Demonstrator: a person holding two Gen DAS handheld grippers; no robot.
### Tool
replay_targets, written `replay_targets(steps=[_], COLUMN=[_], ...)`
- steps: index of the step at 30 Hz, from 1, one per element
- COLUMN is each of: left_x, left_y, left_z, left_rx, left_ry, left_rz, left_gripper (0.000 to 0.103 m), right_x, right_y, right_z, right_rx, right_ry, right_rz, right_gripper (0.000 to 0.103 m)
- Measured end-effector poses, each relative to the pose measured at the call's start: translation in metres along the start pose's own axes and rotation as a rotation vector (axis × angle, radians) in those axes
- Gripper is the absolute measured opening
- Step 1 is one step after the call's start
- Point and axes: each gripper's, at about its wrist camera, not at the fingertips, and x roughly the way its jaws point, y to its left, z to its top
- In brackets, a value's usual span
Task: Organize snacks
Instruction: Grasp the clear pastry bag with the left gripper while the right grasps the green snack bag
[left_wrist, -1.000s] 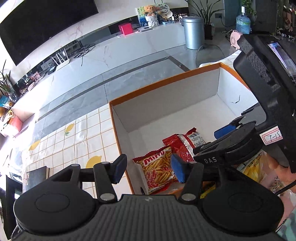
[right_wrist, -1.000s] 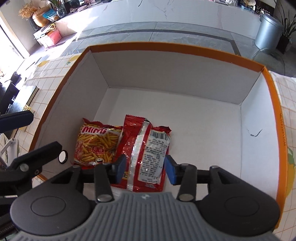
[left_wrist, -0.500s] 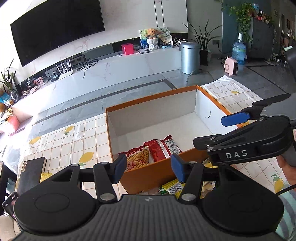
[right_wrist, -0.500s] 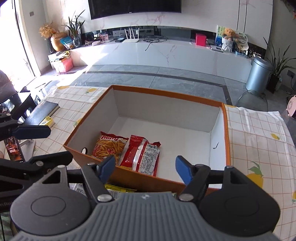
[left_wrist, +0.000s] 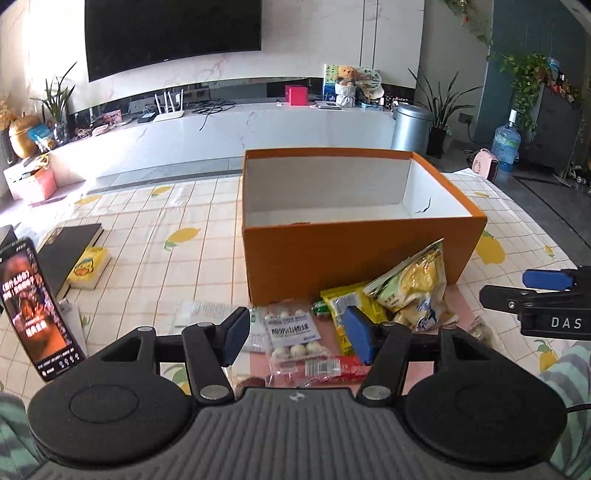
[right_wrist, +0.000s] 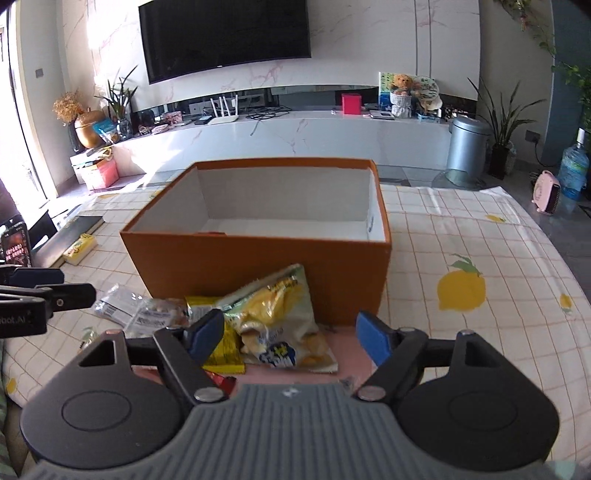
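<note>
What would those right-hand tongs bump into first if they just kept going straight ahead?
Most likely the pale yellow snack bag lying against the orange box. The right tongs are empty and opening, aimed downward at it; depth is hard to judge.

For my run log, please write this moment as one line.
left gripper: opening, empty | right gripper: opening, empty | snacks: before orange box

"DAS" on the right hand-held gripper (left_wrist: 546, 291), in white letters.
</note>
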Motion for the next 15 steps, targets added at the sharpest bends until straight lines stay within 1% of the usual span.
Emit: replay_targets(steps=[4,8,10,15], left_x=[0.006,0.02,0.026,0.038], left_y=[0.007,0.015,0.022,0.036], left_z=[-0.023,-0.042,-0.051,-0.064], left_rx=[-0.013,-0.001,-0.018,-0.098], left_ry=[-0.002,0.025,0.046,0.059], left_rz=[0.052,0.079,0.086,0.063], left_gripper=[0.07,0.07,0.07,0.07], right_x=[0.007,0.018,0.022,0.029], right_y=[-0.011,-0.017,-0.019,-0.02], right_z=[-0.028,-0.047,-0.052,-0.052], right_rx=[0.078,0.067,0.063,0.048], right_ry=[0.029,0.041,0.034,0.0], right_rz=[-0.018,-0.073,-0.095,-0.103], right_gripper=[0.077,0.078,0.082,0.085])
